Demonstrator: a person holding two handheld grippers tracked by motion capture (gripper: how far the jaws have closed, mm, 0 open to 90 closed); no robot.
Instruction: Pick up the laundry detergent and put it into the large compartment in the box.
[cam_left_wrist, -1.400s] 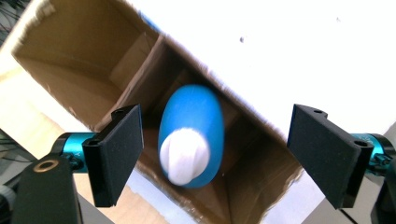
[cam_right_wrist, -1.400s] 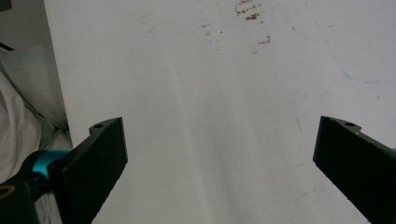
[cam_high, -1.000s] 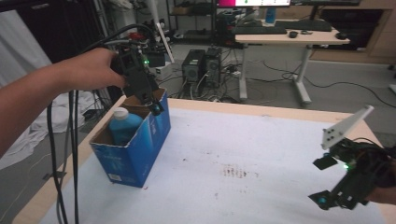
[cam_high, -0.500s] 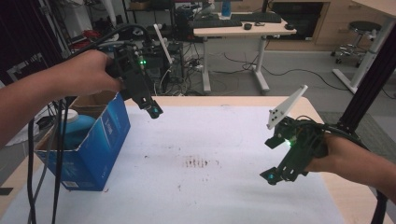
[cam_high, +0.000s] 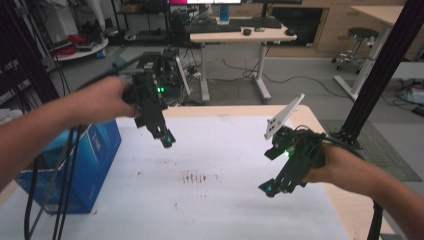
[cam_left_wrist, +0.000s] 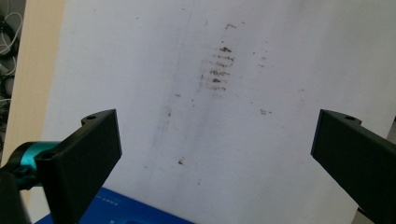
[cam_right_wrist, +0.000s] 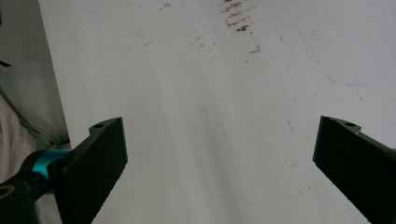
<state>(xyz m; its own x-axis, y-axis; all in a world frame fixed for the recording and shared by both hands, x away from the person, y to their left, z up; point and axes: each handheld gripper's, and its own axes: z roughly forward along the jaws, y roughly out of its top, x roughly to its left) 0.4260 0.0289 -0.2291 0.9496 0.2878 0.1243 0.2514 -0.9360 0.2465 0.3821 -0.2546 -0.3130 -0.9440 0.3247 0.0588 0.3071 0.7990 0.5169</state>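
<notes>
My left gripper (cam_high: 166, 139) hangs over the white sheet (cam_high: 225, 150), just right of a blue cardboard box (cam_high: 80, 170). Its jaws have just been opening and stand wide apart in the left gripper view, with nothing between them (cam_left_wrist: 215, 140); the blue box (cam_left_wrist: 126, 215) edges in at the bottom. My right gripper (cam_high: 270, 187) hovers low over the sheet's right side, its grey plate (cam_high: 283, 116) sticking up. The right gripper (cam_right_wrist: 219, 144) is open, with bare white sheet between the jaws.
Brown stains (cam_high: 196, 177) mark the middle of the sheet, also seen as stains (cam_left_wrist: 218, 70) ahead of the left jaws. The wooden table edge (cam_high: 305, 112) runs along the back right. A black post (cam_high: 380, 75) stands right of the table; desks and cables lie beyond.
My left gripper has moved away from the blue box's opening, to the right and lower over the sheet, and its jaws have spread. The right gripper holds its pose.
</notes>
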